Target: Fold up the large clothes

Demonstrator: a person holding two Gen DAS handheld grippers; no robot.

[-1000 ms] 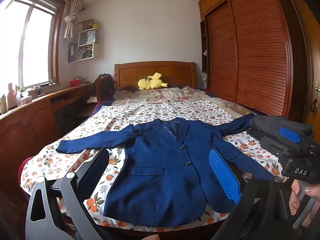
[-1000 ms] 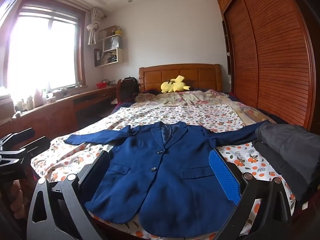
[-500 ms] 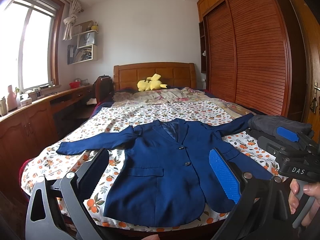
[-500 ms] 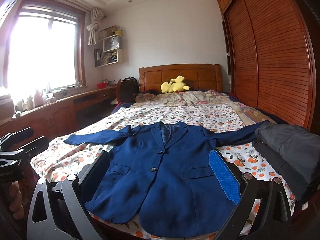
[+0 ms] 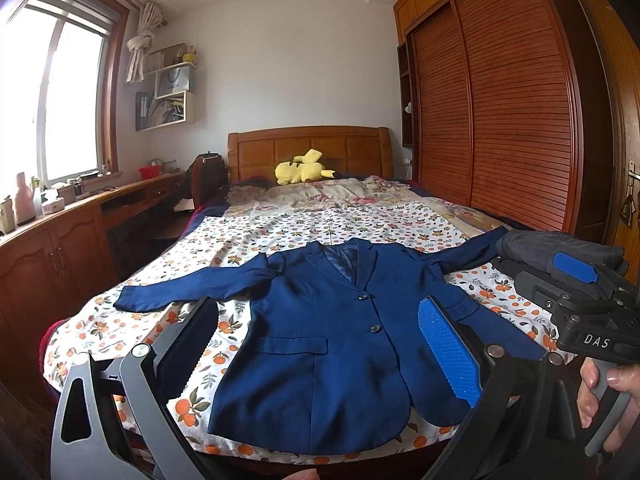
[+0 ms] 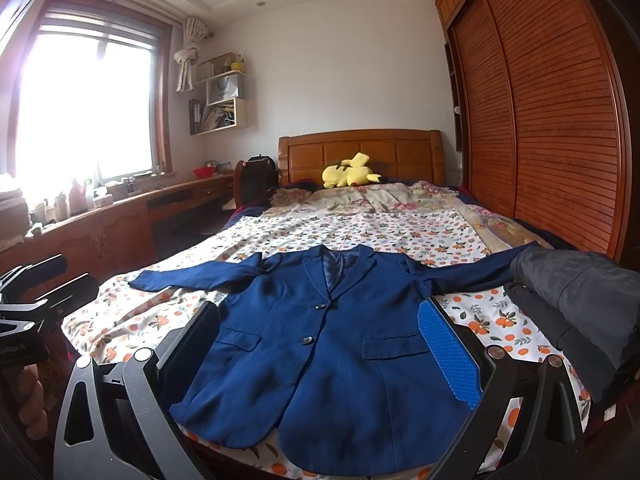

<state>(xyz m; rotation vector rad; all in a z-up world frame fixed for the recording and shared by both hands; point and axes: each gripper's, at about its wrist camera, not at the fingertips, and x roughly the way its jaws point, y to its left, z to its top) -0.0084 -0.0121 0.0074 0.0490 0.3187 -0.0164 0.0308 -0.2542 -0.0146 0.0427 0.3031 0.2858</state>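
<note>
A navy blue blazer (image 5: 320, 344) (image 6: 332, 356) lies flat and face up on the bed, buttoned, with both sleeves spread out to the sides. My left gripper (image 5: 316, 344) hovers open above the bed's near edge, over the blazer's lower half, with nothing between its fingers. My right gripper (image 6: 320, 344) is also open and empty, held over the blazer's hem. Seen from the left wrist, the right gripper (image 5: 576, 280) sits at the right in a person's hand. The blazer's right sleeve end is tucked under dark clothes.
A pile of folded dark clothes (image 6: 576, 304) lies on the bed's right side. The bed (image 6: 360, 232) has an orange-print sheet, a yellow plush toy (image 6: 352, 174) and a wooden headboard. A wardrobe (image 6: 540, 120) runs along the right, a desk (image 6: 120, 216) along the left.
Both grippers have hardly moved; the views have drifted only slightly. The blazer lies as before.
</note>
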